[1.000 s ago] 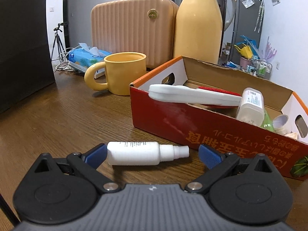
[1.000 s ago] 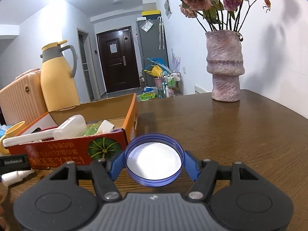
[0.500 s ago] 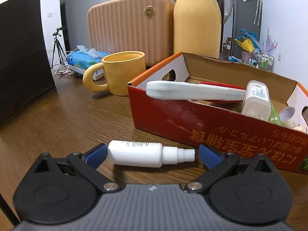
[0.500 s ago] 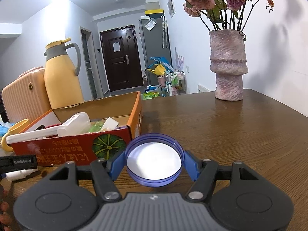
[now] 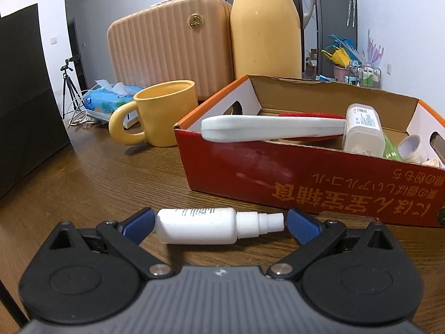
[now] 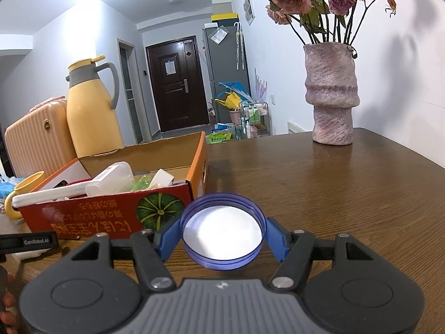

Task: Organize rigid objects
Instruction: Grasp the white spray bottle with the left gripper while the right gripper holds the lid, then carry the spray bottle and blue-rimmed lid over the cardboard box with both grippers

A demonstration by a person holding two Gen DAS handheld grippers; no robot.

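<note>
A white spray bottle (image 5: 217, 225) lies on its side on the wooden table, between the blue pads of my open left gripper (image 5: 219, 224); the pads stand at its two ends. Just behind it is the red cardboard box (image 5: 306, 178), holding a white brush, a white jar and tape. My right gripper (image 6: 222, 236) is shut on a round blue lid (image 6: 222, 231) with a white inside, held low over the table beside the box (image 6: 91, 217).
A yellow mug (image 5: 158, 114), a tissue pack (image 5: 108, 103), a peach case (image 5: 167, 55) and a yellow thermos (image 5: 267, 27) stand behind the box. A pink vase (image 6: 331, 94) with dried roses stands far right. The left gripper's body (image 6: 27, 242) shows at the right view's left edge.
My left gripper has come lower and a little closer around the spray bottle. The right gripper with the blue lid has shifted slightly; the box looks a bit nearer.
</note>
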